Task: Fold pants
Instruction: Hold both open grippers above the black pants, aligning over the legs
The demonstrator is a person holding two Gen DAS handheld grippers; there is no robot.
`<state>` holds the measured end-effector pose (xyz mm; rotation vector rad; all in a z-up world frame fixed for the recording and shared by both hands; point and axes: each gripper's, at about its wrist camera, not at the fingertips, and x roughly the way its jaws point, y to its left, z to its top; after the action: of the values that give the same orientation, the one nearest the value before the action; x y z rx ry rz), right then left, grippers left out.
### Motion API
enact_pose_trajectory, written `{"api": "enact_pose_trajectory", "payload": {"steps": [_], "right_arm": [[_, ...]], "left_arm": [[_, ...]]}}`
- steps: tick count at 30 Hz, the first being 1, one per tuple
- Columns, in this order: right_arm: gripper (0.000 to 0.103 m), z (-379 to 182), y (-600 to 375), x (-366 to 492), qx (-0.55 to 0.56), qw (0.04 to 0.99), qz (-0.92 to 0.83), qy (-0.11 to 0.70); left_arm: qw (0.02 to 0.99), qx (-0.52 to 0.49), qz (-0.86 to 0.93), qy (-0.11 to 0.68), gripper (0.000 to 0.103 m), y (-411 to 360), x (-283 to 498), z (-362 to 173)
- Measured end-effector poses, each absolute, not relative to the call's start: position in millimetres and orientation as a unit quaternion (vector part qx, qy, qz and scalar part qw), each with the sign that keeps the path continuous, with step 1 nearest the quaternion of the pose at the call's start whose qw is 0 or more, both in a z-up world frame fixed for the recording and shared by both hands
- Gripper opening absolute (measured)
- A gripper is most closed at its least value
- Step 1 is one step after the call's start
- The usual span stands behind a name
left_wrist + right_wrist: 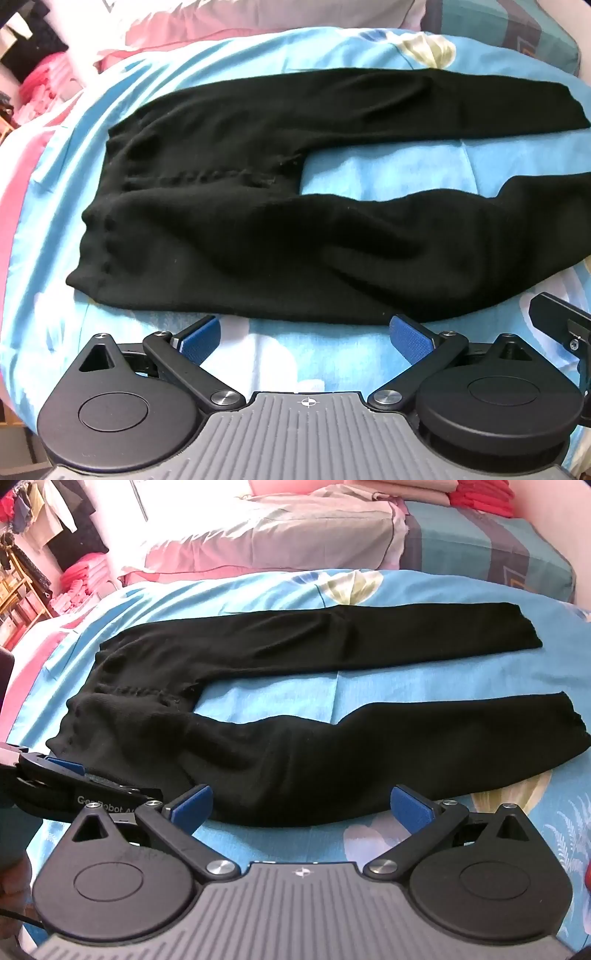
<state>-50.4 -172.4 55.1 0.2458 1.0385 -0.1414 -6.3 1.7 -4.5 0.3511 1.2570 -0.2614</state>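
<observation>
Holding our two grippers low over the bed, we look down at the pants. Our left gripper (pixel 303 334) has its blue pads (pixel 410 341) far apart, and nothing is between them. Our right gripper (pixel 300 805) is wide open too, and it holds nothing. We think both are open so they can bite the cloth soon.

Just past the pads is the near edge of the black pants (pixel 258 753). They lie flat on the blue bedsheet (pixel 424 679), which has big flowers on it. The waistband (pixel 92 254) is on the left and the two legs run out to the right. The near leg (pixel 443 734) lies close to our grippers. The far leg (pixel 369 635) lies behind it. A wedge of blue sheet shows between them, so the legs are apart and not yet stacked. No fold has been made yet, as far as we can judge.

In the right wrist view we can see our left gripper (pixel 66 771) off to the left, close by the waistband. That makes sense to us: one gripper near the waist, one farther along the near leg, so we can lift that whole side and lay it over the far leg.

Behind the pants is a pink and grey pillow (pixel 277 542). Far back on the left are piles of pink folded cloth (pixel 81 579).
</observation>
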Motion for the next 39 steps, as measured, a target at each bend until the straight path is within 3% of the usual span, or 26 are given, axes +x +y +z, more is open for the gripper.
{"api": "enact_pose_trajectory", "payload": {"steps": [39], "right_arm": [[0.102,47,-172,-40,0.122,0.847,-0.051,0.516]], "left_arm": [[0.77,0.166,-0.108,0.606,0.103,1,1,-20]]}}
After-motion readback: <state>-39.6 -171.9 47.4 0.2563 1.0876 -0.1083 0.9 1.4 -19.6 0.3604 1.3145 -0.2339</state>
